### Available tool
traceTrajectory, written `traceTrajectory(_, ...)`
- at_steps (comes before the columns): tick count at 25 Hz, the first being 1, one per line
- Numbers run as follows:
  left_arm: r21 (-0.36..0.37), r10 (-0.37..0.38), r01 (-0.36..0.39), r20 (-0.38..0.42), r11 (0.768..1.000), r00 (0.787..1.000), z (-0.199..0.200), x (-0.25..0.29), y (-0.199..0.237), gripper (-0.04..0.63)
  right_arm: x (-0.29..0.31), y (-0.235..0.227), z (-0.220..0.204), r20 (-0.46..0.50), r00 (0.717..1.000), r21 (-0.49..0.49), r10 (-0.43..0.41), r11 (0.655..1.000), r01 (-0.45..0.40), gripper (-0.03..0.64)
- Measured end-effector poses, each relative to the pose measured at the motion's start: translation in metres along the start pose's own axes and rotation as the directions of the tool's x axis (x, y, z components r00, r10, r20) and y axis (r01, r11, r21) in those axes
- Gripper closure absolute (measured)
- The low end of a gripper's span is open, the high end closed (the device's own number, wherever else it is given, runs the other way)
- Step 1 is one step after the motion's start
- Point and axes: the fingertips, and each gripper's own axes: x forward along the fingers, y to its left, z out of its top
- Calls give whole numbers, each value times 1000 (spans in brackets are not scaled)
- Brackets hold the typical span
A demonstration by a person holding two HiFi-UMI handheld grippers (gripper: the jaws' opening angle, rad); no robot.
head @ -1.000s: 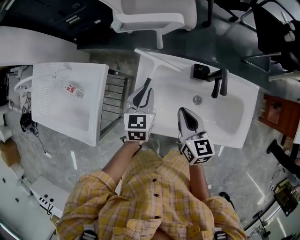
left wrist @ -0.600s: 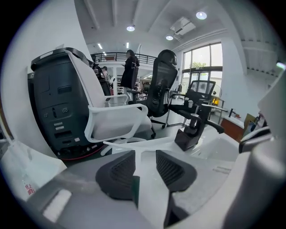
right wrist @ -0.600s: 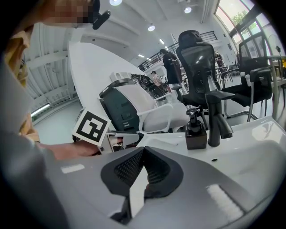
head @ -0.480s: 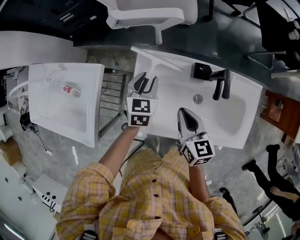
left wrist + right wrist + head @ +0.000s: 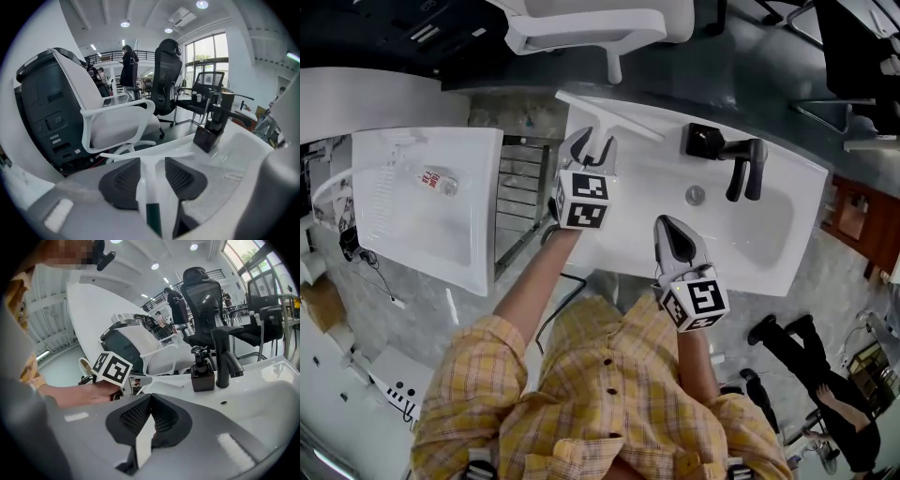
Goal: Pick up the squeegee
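The squeegee (image 5: 623, 119) is lying flat on the left rim of the white washbasin (image 5: 750, 239). Its white blade is running along the basin's back edge and its handle is pointing toward the person.

Fingers: the left gripper (image 5: 593, 141) is sitting over the handle, and its fingers (image 5: 122, 185) have just been opening. In the left gripper view they are standing wide apart, one on each side of the squeegee's (image 5: 146, 183) white neck. A gap is showing on both sides, so the pads are not pressing on it. The right gripper (image 5: 667, 225) is hanging over the basin's front rim. In the right gripper view its fingers (image 5: 136, 416) are lying pressed together with nothing between them.

Edges and room: the basin's left edge is running just beside the left gripper, with a metal rack (image 5: 525, 202) below it. To the right of the handle, the flat rim and the bowl are lying open. The black faucet (image 5: 741, 167) and black soap dispenser (image 5: 701, 141) are standing well apart from the squeegee, near the back edge. A white chair (image 5: 591, 28) is standing behind the basin.

Count: one squeegee, two grippers, one faucet, one dispenser and two basins. The second basin (image 5: 403, 239) is standing to the left, with one small bottle (image 5: 439, 180) lying in it.
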Motion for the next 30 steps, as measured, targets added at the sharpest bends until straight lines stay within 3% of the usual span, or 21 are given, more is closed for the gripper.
traceTrajectory(12,12,11,-10,-135,1000,991,-14,32,9,440,0,-7,-5,-4,1000,16,-9,1000,9,623)
traceTrajectory(30,-9,62,-64,-182,998,981,-25,39,9,500,-5,-15,-10,-6,1000,31,-8,999,8,623)
